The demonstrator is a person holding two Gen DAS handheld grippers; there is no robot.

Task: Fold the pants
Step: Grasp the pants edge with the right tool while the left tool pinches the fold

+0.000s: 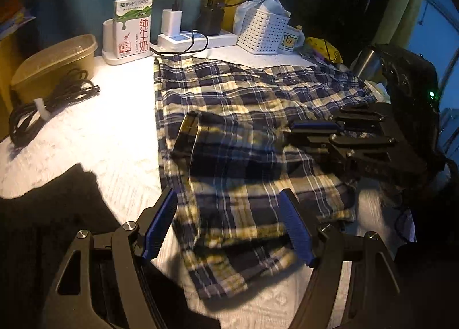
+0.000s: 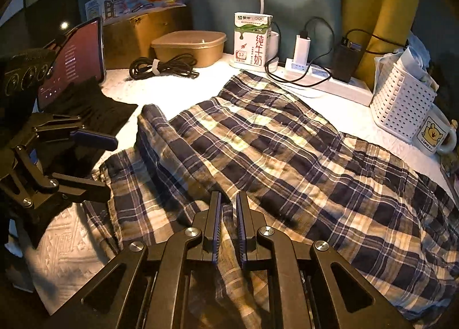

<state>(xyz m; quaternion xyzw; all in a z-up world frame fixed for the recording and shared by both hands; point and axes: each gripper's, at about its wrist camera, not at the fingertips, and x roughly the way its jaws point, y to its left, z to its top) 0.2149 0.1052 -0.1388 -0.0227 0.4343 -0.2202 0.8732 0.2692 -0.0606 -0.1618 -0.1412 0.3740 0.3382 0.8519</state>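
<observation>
Folding under way: plaid pants pinched at one edge on a white tabletop.

Right gripper nearly closed, pads nipping a ridge of cloth directly between them, apparently to lift and carry it over. Left gripper wide open, holding nothing, poised just above the near hem with fabric below and between its fingers, seemingly ready for a matching pinch. Spread ahead of both: crumpled, navy-and-cream checked, one flap already doubled back. Beyond, well clear: milk carton, power strip, basket.
</observation>
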